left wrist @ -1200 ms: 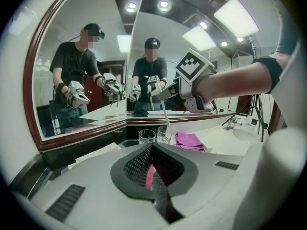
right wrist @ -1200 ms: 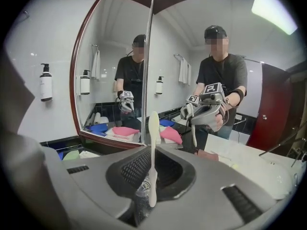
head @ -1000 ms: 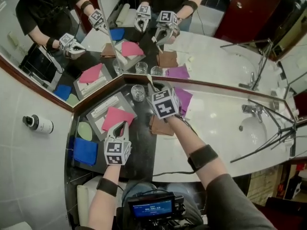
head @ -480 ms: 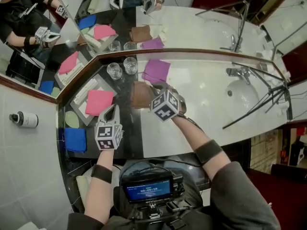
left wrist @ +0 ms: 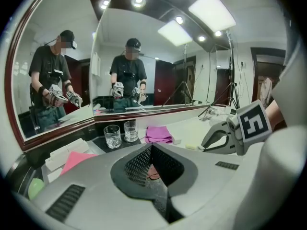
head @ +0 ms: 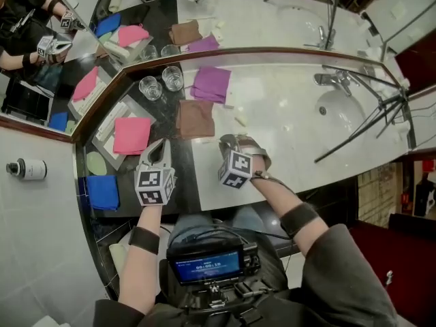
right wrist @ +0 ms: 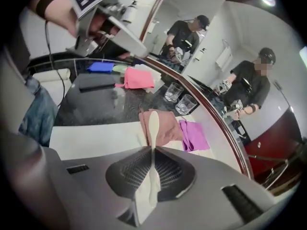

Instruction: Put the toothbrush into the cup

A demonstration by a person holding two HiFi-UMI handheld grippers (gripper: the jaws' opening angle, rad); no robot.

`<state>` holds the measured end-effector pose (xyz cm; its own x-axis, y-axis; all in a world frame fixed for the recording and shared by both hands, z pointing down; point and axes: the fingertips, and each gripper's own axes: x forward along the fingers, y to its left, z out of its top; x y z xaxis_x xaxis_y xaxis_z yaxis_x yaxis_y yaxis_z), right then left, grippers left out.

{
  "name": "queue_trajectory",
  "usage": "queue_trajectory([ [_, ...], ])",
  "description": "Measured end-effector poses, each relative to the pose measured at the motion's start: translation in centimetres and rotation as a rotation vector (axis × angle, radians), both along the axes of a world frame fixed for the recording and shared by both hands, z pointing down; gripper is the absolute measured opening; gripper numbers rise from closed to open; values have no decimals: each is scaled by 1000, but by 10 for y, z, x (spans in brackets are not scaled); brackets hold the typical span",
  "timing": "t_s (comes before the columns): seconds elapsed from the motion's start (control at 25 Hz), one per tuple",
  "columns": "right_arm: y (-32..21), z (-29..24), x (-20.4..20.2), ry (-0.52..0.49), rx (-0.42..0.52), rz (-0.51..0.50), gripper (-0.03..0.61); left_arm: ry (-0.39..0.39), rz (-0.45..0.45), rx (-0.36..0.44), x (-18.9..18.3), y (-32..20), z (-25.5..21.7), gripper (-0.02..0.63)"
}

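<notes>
Your right gripper [right wrist: 152,153] is clamped on the toothbrush [right wrist: 153,126]. The brush sticks straight out past the jaw tips, its long axis along the line the gripper points, aimed at the brown cloth [head: 195,118]. That gripper hangs just off the cloth's near right corner. Your left gripper [head: 161,148], jaws closed on nothing, sits off the cloth's near left corner. Beyond the cloth's far left corner stand the cup [head: 172,78] and, further left, a second cup [head: 150,87]. So the cup lies ahead and left of the brush tip. The right hand must carry it there, and I judge the brush needs tipping upright to drop in.
</notes>
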<state>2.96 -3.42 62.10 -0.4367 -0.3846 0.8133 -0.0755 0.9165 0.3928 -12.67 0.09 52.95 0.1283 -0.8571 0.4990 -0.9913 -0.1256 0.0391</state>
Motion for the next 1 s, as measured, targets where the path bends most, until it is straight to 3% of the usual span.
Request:
queue_trajectory([
  [0.16, 25, 25, 8, 129, 68, -116, 40, -2, 3, -10, 0, 8, 4, 3],
  [0.36, 33, 49, 12, 225, 112, -184, 40, -4, 3, -18, -1, 16, 7, 3],
  [1.0, 34, 82, 7, 331, 107, -231, 43, -7, -28, -34, -25, 34, 11, 3],
])
